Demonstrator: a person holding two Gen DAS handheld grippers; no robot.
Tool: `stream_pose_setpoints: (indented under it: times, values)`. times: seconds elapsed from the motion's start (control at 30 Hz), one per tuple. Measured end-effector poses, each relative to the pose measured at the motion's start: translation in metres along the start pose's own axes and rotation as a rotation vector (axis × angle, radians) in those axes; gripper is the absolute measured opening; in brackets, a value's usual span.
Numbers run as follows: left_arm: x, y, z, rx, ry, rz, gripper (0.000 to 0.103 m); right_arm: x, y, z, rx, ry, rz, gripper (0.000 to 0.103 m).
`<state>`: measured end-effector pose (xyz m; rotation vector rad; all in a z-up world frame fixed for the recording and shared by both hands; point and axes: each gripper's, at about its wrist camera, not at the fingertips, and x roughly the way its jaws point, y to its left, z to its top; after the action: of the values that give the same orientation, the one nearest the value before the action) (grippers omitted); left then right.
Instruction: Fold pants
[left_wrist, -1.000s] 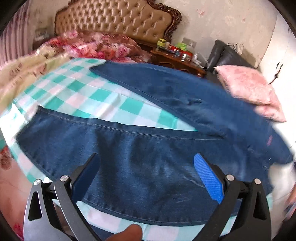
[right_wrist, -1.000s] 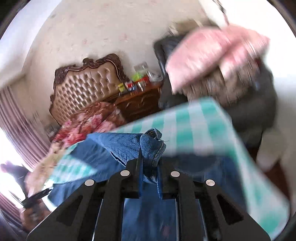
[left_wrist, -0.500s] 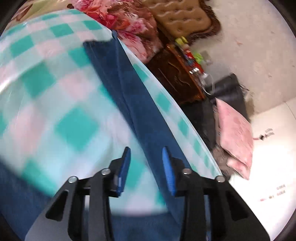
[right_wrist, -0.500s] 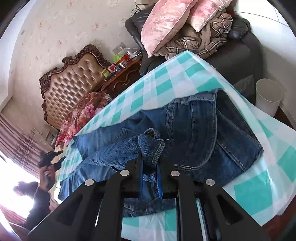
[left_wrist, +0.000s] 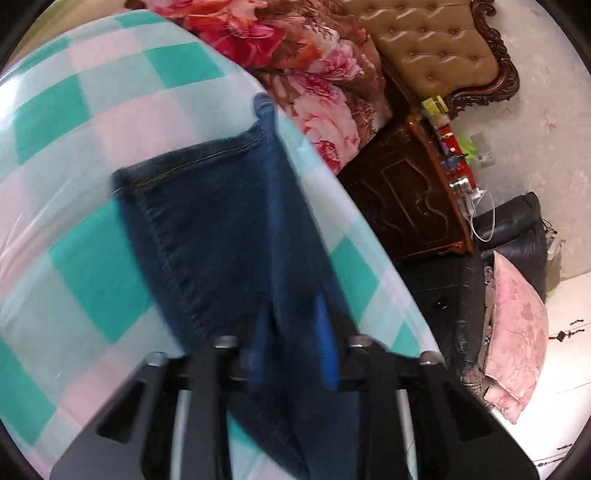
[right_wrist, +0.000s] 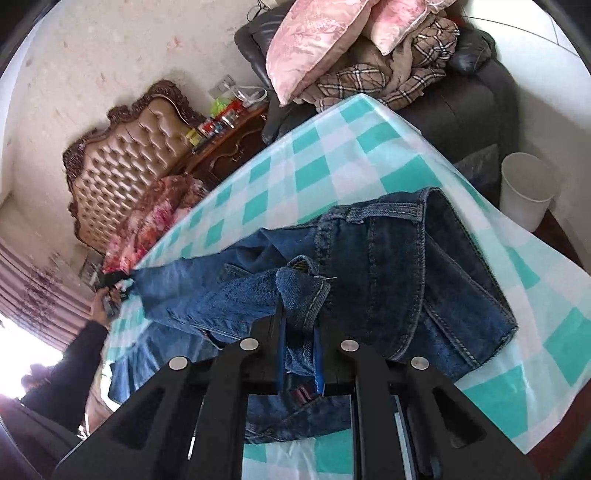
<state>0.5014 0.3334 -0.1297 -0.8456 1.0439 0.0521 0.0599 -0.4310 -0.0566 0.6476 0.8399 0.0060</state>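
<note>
Dark blue denim pants (right_wrist: 399, 266) lying partly doubled on teal-and-white checked cloth (right_wrist: 332, 162) over table. Right gripper (right_wrist: 299, 332) clenched on bunched waistband fold. Left gripper (left_wrist: 291, 343) clamped on leg fabric near hem end; jaws just closing, denim between them. Leg's long axis running straight ahead from left gripper toward hem. Likely next: carrying leg end over toward waist.

I see a tan tufted leather headboard (right_wrist: 129, 155) at ten o'clock, pink satin cushions (right_wrist: 314, 40) at twelve, and a white plastic bin (right_wrist: 528, 190) at three.
</note>
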Motion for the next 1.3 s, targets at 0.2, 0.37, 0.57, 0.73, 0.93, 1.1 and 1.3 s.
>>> stream_pose_setpoints:
  times: [0.2,0.37,0.57,0.73,0.93,1.1,1.3]
  values:
    - [-0.113,-0.013,-0.011,0.027,-0.087,-0.114,0.002,-0.013,0.012,0.048,-0.115,-0.01,-0.038,0.013]
    - [-0.266,0.044,-0.108,0.036,-0.166,-0.163,0.003,-0.044,-0.014,0.073,-0.085,-0.035,-0.017,0.014]
    - [-0.289,0.187,-0.263,-0.047,-0.094,-0.094,0.003,-0.029,-0.079,0.021,0.103,0.105,-0.14,0.041]
    - [-0.274,0.239,-0.31,-0.11,-0.083,-0.142,0.003,-0.046,-0.093,-0.029,0.246,0.082,-0.081,0.047]
    - [-0.269,0.24,-0.304,-0.117,-0.087,-0.178,0.003,-0.052,-0.079,-0.041,0.304,0.028,0.03,0.054]
    - [-0.264,0.241,-0.302,-0.147,-0.096,-0.215,0.011,-0.026,-0.066,-0.034,0.29,0.044,-0.014,0.054]
    - [-0.264,0.255,-0.297,-0.211,-0.113,-0.274,0.025,-0.007,-0.053,-0.028,0.231,0.023,-0.133,0.054]
